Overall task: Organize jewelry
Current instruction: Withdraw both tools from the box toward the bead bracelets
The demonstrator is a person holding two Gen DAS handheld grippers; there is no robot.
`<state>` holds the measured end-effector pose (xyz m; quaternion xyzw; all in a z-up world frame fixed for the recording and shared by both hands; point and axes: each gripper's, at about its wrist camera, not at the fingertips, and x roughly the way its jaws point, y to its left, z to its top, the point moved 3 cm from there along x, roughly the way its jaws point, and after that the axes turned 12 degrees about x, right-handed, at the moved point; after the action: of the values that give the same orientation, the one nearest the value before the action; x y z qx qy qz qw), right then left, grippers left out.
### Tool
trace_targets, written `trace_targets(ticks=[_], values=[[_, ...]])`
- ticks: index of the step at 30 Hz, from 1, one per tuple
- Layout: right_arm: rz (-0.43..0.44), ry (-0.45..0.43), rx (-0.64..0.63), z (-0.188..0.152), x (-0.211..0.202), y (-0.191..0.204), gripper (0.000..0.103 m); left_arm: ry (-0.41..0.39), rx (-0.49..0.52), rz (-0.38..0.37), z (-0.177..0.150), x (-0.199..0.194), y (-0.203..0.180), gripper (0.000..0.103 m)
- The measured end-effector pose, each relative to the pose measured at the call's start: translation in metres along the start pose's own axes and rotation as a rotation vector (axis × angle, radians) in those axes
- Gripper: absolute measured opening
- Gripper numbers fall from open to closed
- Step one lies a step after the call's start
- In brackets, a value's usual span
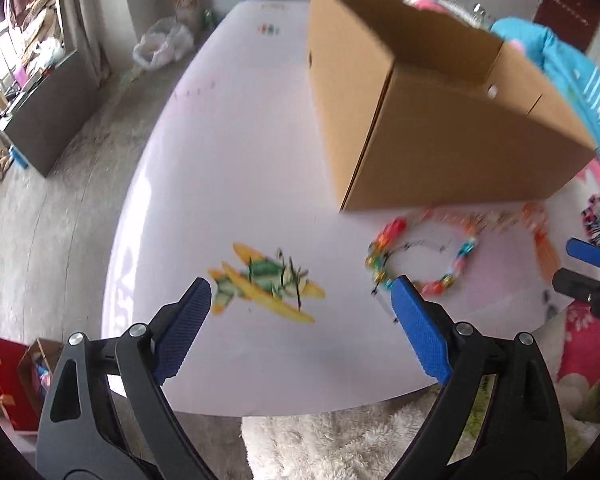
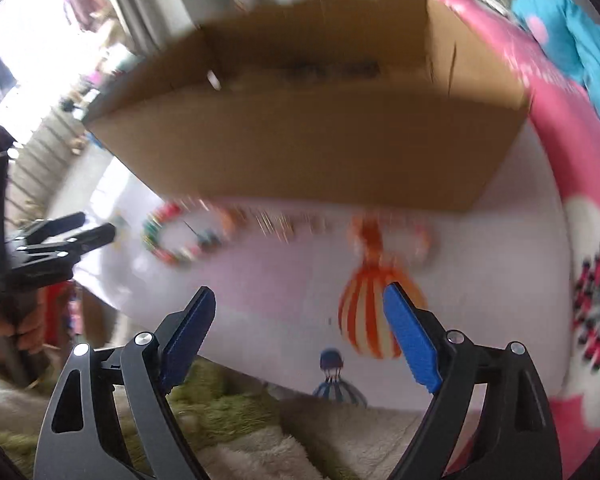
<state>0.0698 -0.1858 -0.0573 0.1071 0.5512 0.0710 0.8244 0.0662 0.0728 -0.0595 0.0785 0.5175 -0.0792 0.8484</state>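
A colourful beaded bracelet (image 1: pixel 420 264) lies on the white table (image 1: pixel 236 168) in front of a brown cardboard box (image 1: pixel 440 120). An orange beaded piece with a tassel (image 1: pixel 540 236) lies to its right. My left gripper (image 1: pixel 302 300) is open and empty above the table's near edge, just left of the bracelet. My right gripper (image 2: pixel 300 304) is open and empty near the orange tassel piece (image 2: pixel 372 240). The bracelet (image 2: pixel 172 236) and the box (image 2: pixel 312 120) show blurred in the right wrist view. Each gripper shows in the other's view, the right (image 1: pixel 580 268) and the left (image 2: pixel 88 228).
A printed yellow and green airplane picture (image 1: pixel 264 280) and an orange striped balloon picture (image 2: pixel 372 320) are on the table top. A pink flowered blanket (image 2: pixel 560 160) lies to the right. A fluffy rug (image 1: pixel 340 440) is below the table edge.
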Motion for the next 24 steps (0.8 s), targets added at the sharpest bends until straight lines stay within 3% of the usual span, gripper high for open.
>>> trace_targets(ticks=[4,8,10,12,24], values=[[-0.129,-0.007,0.011,-0.014,0.02,-0.002,0.084,0.055,0.035,0.042,-0.006,0.02,-0.007,0.088],[-0.2,-0.043,-0.028,-0.016,0.022,0.005,0.087,0.026,0.066,0.055,-0.002,0.021,-0.008,0.095],[-0.203,-0.037,-0.014,-0.017,0.022,0.005,0.089,0.022,0.058,0.042,-0.002,0.022,-0.005,0.095],[-0.204,-0.033,0.007,-0.017,0.023,0.001,0.096,0.03,0.035,0.028,-0.005,0.024,-0.002,0.095],[-0.17,-0.065,0.04,-0.029,0.016,-0.012,0.097,0.019,0.046,0.034,-0.008,0.026,-0.004,0.096]])
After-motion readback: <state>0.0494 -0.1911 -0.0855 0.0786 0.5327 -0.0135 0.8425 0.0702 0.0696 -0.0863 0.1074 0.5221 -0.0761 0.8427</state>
